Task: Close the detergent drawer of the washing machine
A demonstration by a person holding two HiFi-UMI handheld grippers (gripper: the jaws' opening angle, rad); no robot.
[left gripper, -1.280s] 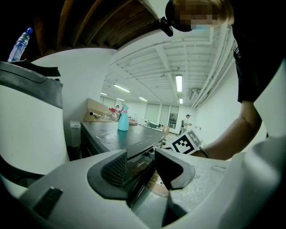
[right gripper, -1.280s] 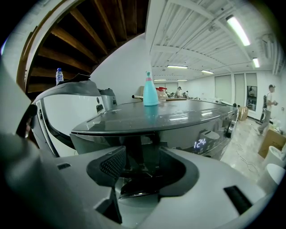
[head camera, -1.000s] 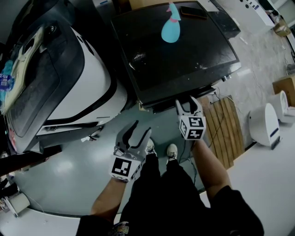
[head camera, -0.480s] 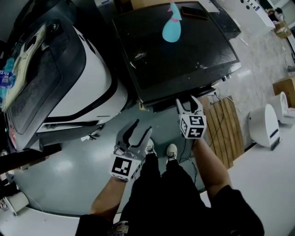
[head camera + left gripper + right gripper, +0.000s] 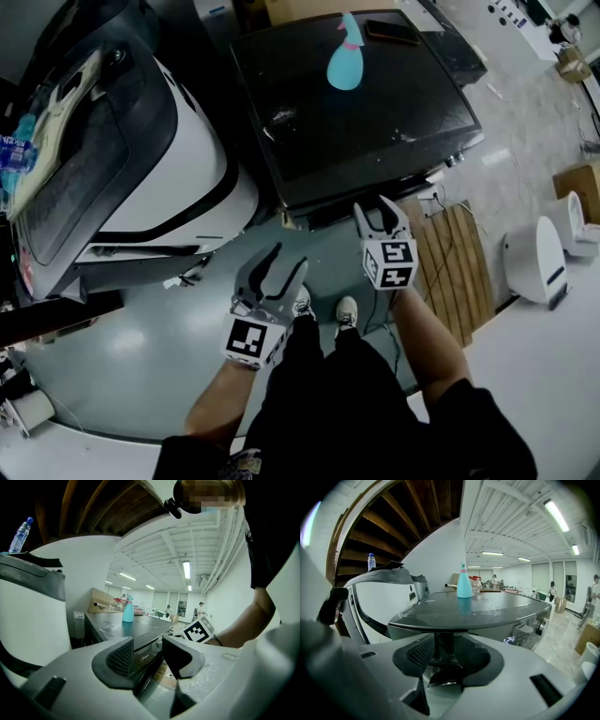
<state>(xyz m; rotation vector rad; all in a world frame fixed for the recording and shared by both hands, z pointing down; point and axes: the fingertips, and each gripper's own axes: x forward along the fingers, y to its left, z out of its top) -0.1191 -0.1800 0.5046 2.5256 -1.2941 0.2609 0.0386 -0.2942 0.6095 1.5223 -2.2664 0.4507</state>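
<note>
**Head view.** Dark grey, glossy-topped washing machine [image 5: 366, 103], upper centre. A teal plastic spray bottle [image 5: 344, 64] stands upright near the back of its top. A white machine with a black curved lid [image 5: 187, 159] stands just beside it on the left. A slatted wooden pallet [image 5: 455, 262] lies on the grey-green floor [image 5: 141, 366] to the right. The right gripper [image 5: 375, 208] points at the washing machine's front edge. The left gripper [image 5: 286, 261] is held lower, well apart from either machine.

**Left gripper view.** The jaws stand apart with nothing between them. The washing machine's front corner shows beyond.

**Right gripper view.** The dark, narrow detergent drawer [image 5: 440, 644] sits under the left end of the top panel and juts towards the camera. Its end lies between the jaws, which are closing on it. Whether the pads touch it cannot be told. A round control knob [image 5: 543, 625] is on the front panel, far right.
</note>
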